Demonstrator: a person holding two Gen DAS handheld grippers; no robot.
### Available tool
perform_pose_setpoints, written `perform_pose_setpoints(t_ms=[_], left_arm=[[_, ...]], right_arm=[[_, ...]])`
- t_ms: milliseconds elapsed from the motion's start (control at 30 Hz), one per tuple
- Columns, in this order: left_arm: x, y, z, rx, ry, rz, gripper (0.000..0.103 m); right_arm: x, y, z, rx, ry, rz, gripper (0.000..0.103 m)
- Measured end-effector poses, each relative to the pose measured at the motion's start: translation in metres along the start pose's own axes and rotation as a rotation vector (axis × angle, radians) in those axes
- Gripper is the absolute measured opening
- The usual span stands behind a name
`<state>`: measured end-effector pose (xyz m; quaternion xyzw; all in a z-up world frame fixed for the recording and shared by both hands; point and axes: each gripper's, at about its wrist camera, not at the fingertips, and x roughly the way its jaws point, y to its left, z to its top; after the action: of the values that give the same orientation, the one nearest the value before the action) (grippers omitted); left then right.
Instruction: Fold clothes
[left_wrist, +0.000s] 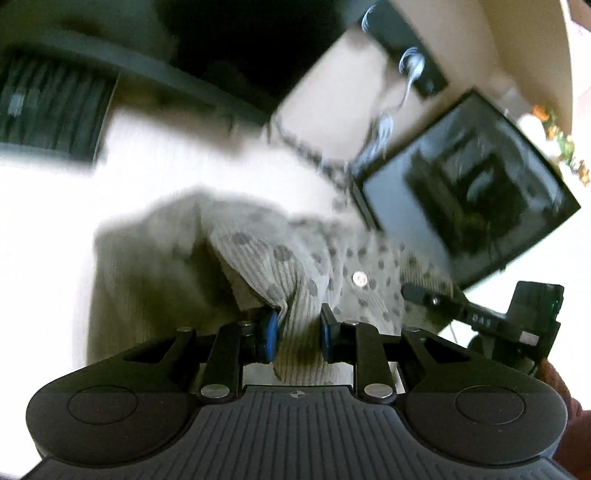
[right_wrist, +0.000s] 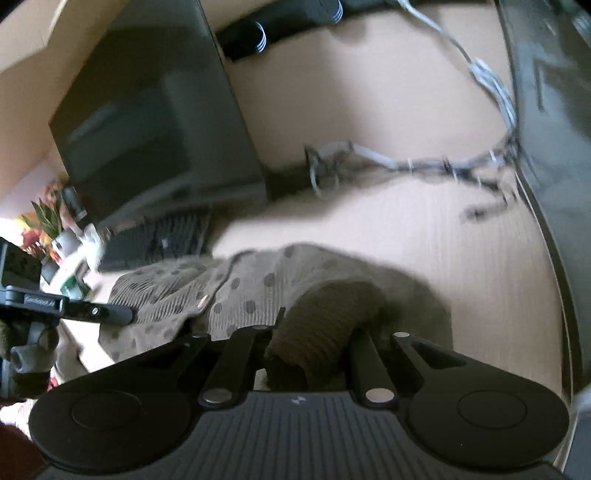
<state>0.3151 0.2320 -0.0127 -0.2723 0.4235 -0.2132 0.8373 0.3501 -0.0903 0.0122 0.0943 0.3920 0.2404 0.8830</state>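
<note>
Though tiny, "DAS" on right gripper (left_wrist: 413, 293)

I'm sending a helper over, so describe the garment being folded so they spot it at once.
On the pale wooden desk, in front of the dark monitor and keyboard, lies a crumpled ribbed top. It is the only cloth there: beige with grey dots and a small button.

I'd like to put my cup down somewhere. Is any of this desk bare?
Yes: the bare wood right of the dotted garment, in front of the tangled cables. It is crowded on the other side, where the keyboard and monitor stand, and where both grippers clamp the cloth.
</note>
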Motion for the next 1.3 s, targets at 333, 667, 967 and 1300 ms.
perform_pose_setpoints(t_ms=[333,667,967,1300], left_arm=[[0.010,0.041,-0.040,-0.031,0.103,0.113,0.045],[-0.028,0.002,-0.008,0.082,-0.043,-0.053,0.081],[0.061,0.031,-0.015,-0.115,0.054,-0.030,0.083],[0.081,0.031,-0.001,-0.111,0.091,-0.030,0.096]], right_arm=[[0.017,0.006,-0.075,-0.043,0.124,-0.286,0.063],[-0.020,0.025,-0.037,-0.042,-0.124,-0.251,0.091],[0.085,-0.013,-0.031,0.170,-0.061,-0.094,0.103],[0.090,-0.025,-0.033,0.101,-0.018,-0.054,0.103]])
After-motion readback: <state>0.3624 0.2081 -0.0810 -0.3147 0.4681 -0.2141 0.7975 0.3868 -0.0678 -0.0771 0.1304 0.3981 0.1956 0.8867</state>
